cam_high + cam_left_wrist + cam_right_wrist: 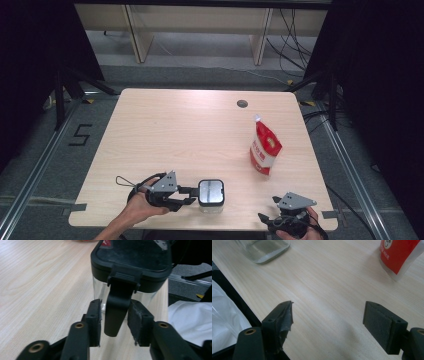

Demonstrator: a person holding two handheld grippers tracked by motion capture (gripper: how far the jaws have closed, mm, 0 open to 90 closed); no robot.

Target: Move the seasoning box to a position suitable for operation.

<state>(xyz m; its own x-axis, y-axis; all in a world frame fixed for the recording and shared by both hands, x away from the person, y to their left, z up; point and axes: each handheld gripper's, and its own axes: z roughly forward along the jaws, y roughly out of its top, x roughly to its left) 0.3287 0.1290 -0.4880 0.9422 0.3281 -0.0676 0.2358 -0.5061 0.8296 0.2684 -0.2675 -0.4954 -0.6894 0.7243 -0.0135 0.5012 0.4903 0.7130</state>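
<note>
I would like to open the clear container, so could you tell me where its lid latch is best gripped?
Grip the black latch tab near its free lower end, from the side facing the left gripper. The tab hangs down from the lid, clear of the glass wall, with both flat sides exposed between the open jaws.

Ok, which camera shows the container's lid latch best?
The left gripper view: the latch hangs close up between the open pads. The high view shows the container from above; the right gripper view shows its glass base.
</note>
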